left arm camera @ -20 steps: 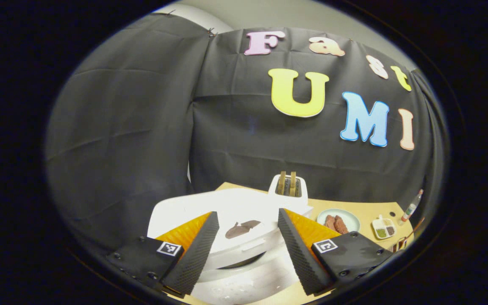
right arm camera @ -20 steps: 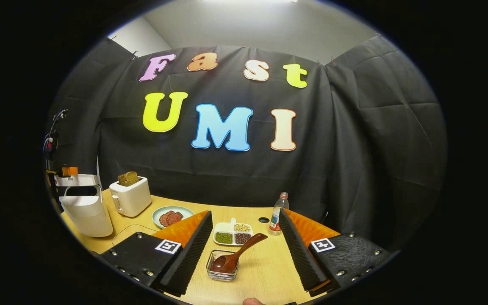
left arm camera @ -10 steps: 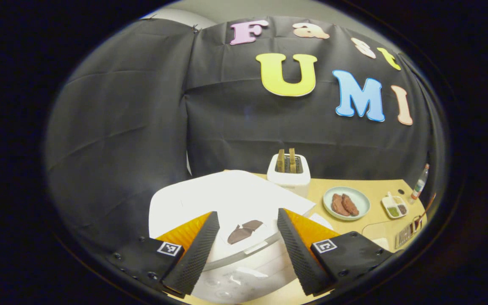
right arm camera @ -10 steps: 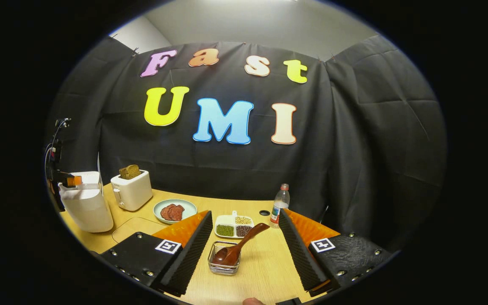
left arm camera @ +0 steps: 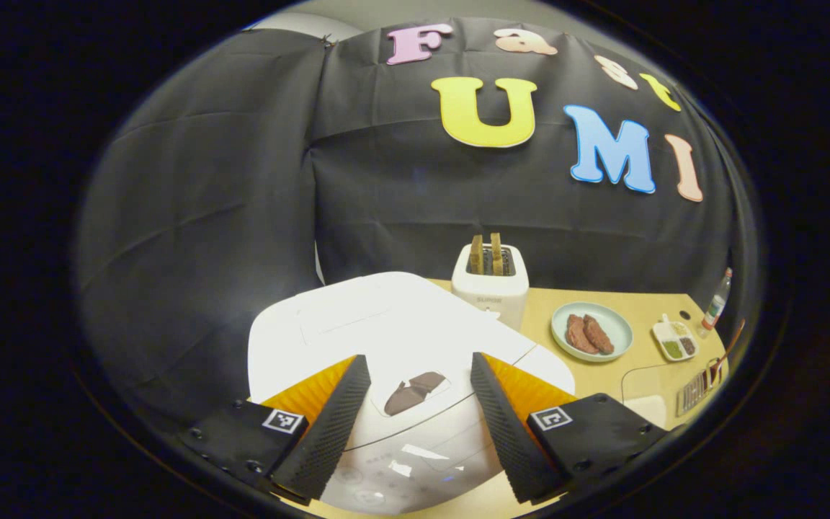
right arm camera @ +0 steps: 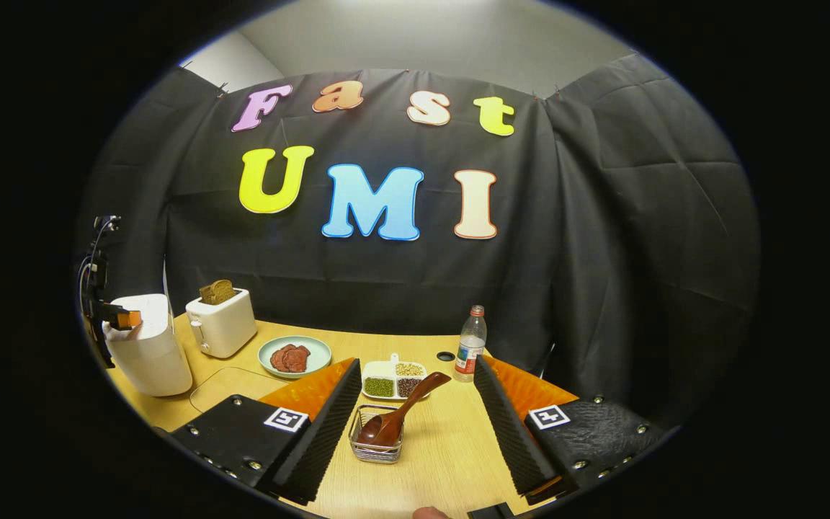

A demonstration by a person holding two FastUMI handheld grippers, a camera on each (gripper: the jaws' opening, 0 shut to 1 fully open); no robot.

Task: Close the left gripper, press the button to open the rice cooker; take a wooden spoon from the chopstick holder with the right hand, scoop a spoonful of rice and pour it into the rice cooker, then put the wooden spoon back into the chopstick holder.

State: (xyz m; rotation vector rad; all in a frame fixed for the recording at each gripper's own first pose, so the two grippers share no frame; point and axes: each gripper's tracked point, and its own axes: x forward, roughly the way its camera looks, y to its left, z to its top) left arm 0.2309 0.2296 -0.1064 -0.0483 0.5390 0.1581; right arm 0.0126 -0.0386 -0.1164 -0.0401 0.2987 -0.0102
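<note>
The white rice cooker [right arm camera: 147,353] stands at the table's left end, lid down, the left gripper [left arm camera: 415,404] spread wide just above it. Right of the cooker, the wooden spoon [right arm camera: 400,411] leans in the chopstick holder [right arm camera: 376,448], between the right gripper's [right arm camera: 415,414] spread fingers.

The left claw [left arm camera: 415,425] hovers over the white rice cooker [left arm camera: 386,339], its two fingers [left arm camera: 325,425] spread wide apart with the cooker's closed lid between them. A dark mark [left arm camera: 413,382] on the lid lies midway in the gap. Behind the rice cooker stands a white toaster [left arm camera: 491,285] with two slices of bread [left arm camera: 485,252] upright in its slots. To the right of the toaster, on the wooden bench [left arm camera: 645,375], sits a pale green plate [left arm camera: 591,330] with brown pieces on it. Farther right of the plate is a small divided dish [left arm camera: 676,344] of grains, then a bottle [left arm camera: 717,299] near the bench's far edge. Nearer than the dish, a wire holder [left arm camera: 696,393] carries a wooden spoon [left arm camera: 725,353].
</note>
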